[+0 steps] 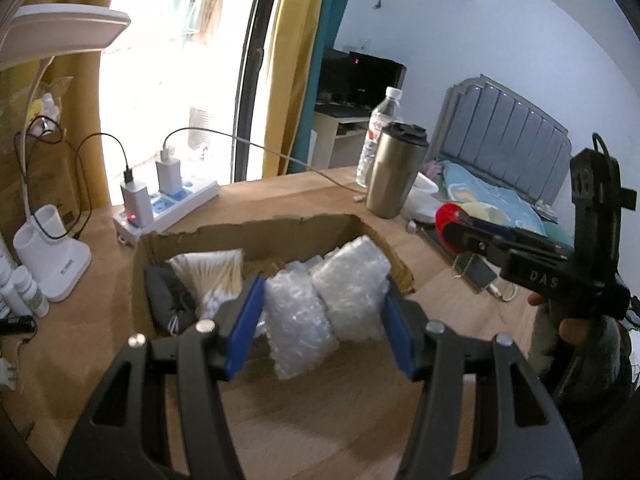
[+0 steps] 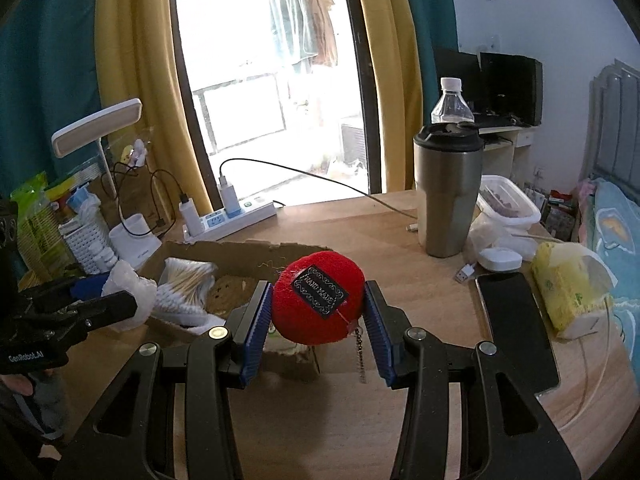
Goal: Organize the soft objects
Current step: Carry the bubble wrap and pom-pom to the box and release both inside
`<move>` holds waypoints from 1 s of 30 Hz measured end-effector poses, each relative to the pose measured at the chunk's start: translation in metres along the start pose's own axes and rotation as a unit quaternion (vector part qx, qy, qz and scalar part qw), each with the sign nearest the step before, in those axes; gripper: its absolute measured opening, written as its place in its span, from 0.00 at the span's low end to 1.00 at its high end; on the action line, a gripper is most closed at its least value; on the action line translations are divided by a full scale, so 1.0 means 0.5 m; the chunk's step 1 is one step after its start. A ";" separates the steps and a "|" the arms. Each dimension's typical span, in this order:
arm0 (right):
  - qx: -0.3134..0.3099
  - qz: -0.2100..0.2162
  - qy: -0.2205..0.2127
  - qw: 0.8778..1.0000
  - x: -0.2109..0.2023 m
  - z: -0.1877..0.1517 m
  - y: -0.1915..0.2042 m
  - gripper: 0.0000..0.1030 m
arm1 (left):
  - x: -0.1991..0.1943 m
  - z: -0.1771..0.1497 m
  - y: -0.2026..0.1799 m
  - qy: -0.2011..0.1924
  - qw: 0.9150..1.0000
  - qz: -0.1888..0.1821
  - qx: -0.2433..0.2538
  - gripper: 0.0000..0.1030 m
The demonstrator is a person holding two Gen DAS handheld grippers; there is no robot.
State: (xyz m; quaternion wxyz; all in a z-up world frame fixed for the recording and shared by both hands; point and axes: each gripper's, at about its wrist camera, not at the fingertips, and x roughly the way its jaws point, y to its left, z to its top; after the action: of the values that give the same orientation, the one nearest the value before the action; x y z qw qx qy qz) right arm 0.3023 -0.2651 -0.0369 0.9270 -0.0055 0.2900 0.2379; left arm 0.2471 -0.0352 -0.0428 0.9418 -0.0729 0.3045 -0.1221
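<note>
So both claws are loaded and hang over the cardboard box (image 1: 256, 236) on the desk (image 1: 320, 420). Left claw (image 1: 322, 320) is clamped on a bubble-wrap bundle (image 1: 324, 300), pads pressing its two ends, so it sits crosswise above the near edge of the box, probably lined up to drop in. Right claw (image 2: 316, 316) is clenched on a red plush ball (image 2: 318, 298), label facing the camera, small chain (image 2: 360, 354) dangling free; it hangs at the box's right end, above the near rim. The box looks like the collection point: cotton swabs (image 1: 218, 272) and a dark cloth item (image 1: 168, 296) already lie inside at its left. Steel tumbler (image 2: 448, 192) and water bottle (image 2: 450, 100) stand behind the box to the right, clear of both loads.

Hard to read: bundle hides the box floor under it, so free space there is a guess. Dark item can't be identified. Bundle's lower edge is blurred; touching the box or not, can't tell
</note>
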 end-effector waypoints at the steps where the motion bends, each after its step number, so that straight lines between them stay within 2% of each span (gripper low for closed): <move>1: -0.002 0.001 -0.001 1.000 0.003 0.004 0.002 0.47 | 0.003 0.002 0.001 0.000 1.000 -0.001 0.000 0.56; 11: -0.032 0.011 -0.006 0.999 0.044 0.058 0.040 0.47 | 0.015 0.021 0.039 -0.006 1.000 -0.007 -0.016 0.57; 19: -0.056 0.037 -0.006 0.998 0.088 0.090 0.075 0.47 | 0.018 0.025 0.075 -0.009 0.999 0.006 -0.037 0.57; 30: -0.035 0.051 0.035 0.997 0.177 0.068 0.052 0.47 | 0.048 0.019 0.086 0.006 0.999 0.018 -0.043 0.57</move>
State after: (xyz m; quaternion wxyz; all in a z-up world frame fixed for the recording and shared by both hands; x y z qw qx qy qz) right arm 0.3723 -0.1981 -0.0531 0.9020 -0.0320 0.3139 0.2947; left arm 0.2795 0.0001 -0.0577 0.9382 -0.1072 0.3160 -0.0922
